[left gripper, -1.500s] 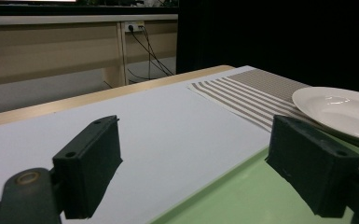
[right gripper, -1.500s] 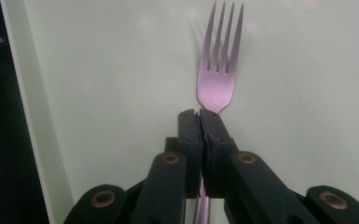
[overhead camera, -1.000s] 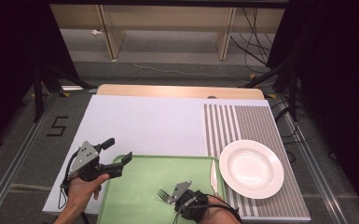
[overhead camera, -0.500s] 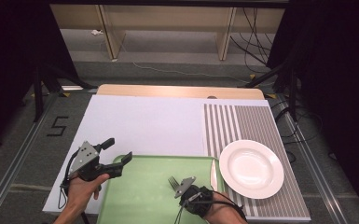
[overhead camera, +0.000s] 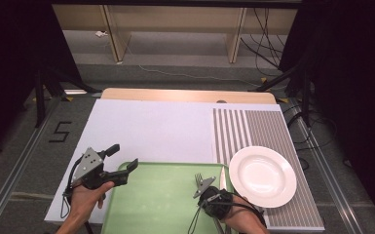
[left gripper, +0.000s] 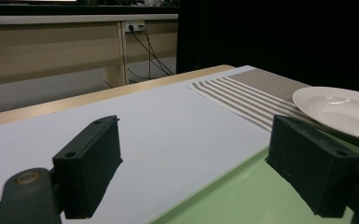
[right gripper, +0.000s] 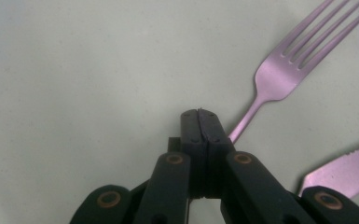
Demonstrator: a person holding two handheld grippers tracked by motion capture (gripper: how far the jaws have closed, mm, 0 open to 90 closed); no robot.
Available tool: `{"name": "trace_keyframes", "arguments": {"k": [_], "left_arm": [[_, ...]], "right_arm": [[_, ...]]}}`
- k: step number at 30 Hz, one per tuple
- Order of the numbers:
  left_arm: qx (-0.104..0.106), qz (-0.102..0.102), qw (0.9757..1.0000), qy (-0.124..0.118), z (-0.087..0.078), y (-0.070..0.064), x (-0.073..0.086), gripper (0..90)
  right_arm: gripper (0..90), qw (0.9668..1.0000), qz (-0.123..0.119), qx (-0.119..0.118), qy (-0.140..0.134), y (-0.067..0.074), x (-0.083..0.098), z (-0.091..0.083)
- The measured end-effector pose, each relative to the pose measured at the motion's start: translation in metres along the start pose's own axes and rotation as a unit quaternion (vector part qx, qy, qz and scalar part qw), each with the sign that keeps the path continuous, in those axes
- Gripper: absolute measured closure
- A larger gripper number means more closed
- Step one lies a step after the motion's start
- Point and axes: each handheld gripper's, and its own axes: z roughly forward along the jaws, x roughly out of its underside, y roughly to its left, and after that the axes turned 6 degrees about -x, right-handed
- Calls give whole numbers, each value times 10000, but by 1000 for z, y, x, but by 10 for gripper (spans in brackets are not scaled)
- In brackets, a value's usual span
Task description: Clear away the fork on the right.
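Note:
A fork [overhead camera: 198, 178] points away from me over the green tray [overhead camera: 160, 204], with my right gripper [overhead camera: 205, 191] just behind its tines. In the right gripper view the jaws [right gripper: 200, 116] are pressed together. The fork [right gripper: 284, 65] runs its handle in under the right jaw's tip, where the grip itself is hidden. A knife [overhead camera: 222, 174] lies at the tray's right edge, and its serrated blade [right gripper: 345, 170] shows at the lower right. My left gripper [overhead camera: 121, 157] stands open over the tray's far left corner, with nothing between its jaws [left gripper: 193, 130].
A white plate [overhead camera: 262, 175] sits on a striped placemat [overhead camera: 253, 126] to the right of the tray. A white sheet [overhead camera: 151, 126] covers the table beyond the tray. Shelving and cables stand behind the table's far edge.
My right gripper has moved up and to the right over the tray. The fork has travelled and turned with it, from pointing up-left to pointing away. The left gripper has kept still.

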Motion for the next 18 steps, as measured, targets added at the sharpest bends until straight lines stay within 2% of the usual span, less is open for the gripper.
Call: {"name": "trace_keyframes", "arguments": {"k": [7,18], "left_arm": [[-2,4,10000,-4,0,0,0,166],[-6,-3,10000,-11,0,0,0,166]], "right_arm": [[900,9998,189,-23,91,-8,6,-4],[900,9993,337,-18,140,-14,14,-8]]}}
